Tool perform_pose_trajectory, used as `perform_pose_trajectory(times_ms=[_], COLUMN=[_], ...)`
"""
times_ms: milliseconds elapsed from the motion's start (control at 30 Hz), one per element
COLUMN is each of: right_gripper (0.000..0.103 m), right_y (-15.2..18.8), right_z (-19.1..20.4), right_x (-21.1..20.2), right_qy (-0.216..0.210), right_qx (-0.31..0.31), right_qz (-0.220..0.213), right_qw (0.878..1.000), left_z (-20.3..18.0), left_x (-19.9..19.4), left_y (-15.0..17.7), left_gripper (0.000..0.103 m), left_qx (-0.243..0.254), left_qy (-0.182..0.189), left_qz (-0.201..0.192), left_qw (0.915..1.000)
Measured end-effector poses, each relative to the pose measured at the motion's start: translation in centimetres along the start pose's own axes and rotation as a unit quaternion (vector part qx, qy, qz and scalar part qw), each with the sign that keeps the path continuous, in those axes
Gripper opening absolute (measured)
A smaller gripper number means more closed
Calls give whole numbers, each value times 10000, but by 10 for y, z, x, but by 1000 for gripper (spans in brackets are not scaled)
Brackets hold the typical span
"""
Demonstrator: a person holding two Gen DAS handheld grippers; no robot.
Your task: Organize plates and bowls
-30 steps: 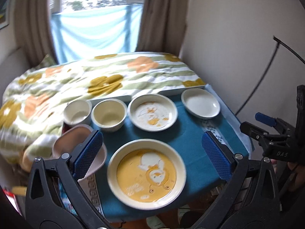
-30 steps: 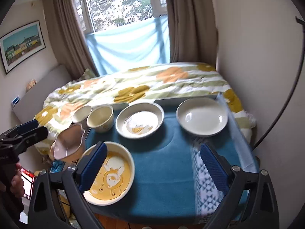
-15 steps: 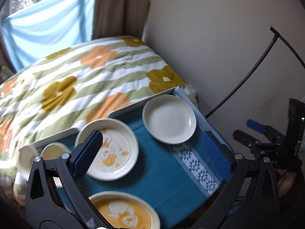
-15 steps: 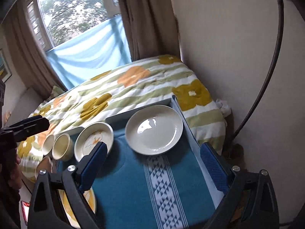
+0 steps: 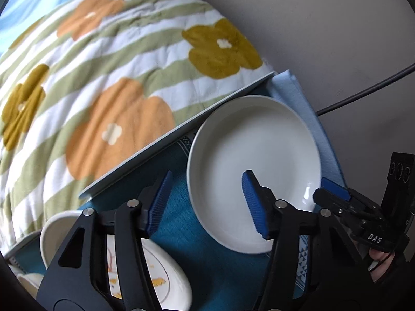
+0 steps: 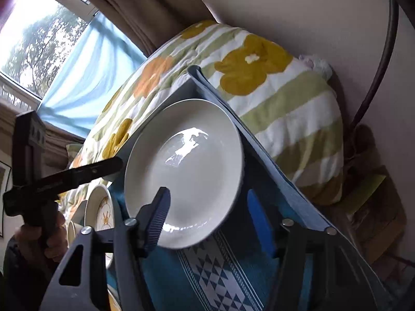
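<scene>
A plain white plate (image 5: 255, 171) lies on the blue cloth at the table's far right corner; it also shows in the right wrist view (image 6: 186, 173). My left gripper (image 5: 206, 204) is open, straddling the plate's left rim, one pad over the plate and one over the cloth. My right gripper (image 6: 210, 220) is open, straddling the plate's near right rim. A patterned plate (image 5: 153, 277) lies near left, partly hidden behind the left gripper; in the right wrist view (image 6: 102, 213) it shows edge-on.
The table's edge (image 5: 181, 129) borders a bed with a flowered quilt (image 5: 103, 77). A wall (image 5: 324, 26) and a dark cable (image 5: 368, 90) stand to the right. A bowl rim (image 5: 31, 282) shows at the lower left.
Both grippers have moved forward and down to the white plate and have narrowed their opening. The large yellow plate and the bowls have dropped out of view.
</scene>
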State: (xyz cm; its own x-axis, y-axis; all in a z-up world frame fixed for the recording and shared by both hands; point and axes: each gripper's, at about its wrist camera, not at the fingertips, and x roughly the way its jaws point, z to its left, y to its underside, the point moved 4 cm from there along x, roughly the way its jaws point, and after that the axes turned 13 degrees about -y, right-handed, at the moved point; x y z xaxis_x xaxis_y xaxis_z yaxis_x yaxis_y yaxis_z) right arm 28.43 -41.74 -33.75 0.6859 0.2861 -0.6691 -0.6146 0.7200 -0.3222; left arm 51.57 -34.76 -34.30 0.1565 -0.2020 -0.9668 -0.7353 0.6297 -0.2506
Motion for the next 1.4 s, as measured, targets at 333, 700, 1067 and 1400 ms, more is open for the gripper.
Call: perform_pose_trajectory(times_ms=[333,700,1067,1400], right_gripper=[30,13,13,13], right_y=[-1,-2,-13,-4], right_z=[-11,-20,10,69], right_x=[19,15,-12,-59], right_qy=[154,410,323,50], right_qx=[152,4,-398,-1066], right_qz=[56,-43,-112,42], right_qw=[9998,9992,9986,9943], left_z=[7,-6,-9,-3], left_x=[30,21,-33,-126], left_y=[-8,-5,3,50], left_gripper=[21,12,12,12], left_qx=[3,418,334,-83], left_qy=[32,-301,-478,-771], left_qz=[215,-24,-478,-943], left_qw=[9998,9987,9972,9925])
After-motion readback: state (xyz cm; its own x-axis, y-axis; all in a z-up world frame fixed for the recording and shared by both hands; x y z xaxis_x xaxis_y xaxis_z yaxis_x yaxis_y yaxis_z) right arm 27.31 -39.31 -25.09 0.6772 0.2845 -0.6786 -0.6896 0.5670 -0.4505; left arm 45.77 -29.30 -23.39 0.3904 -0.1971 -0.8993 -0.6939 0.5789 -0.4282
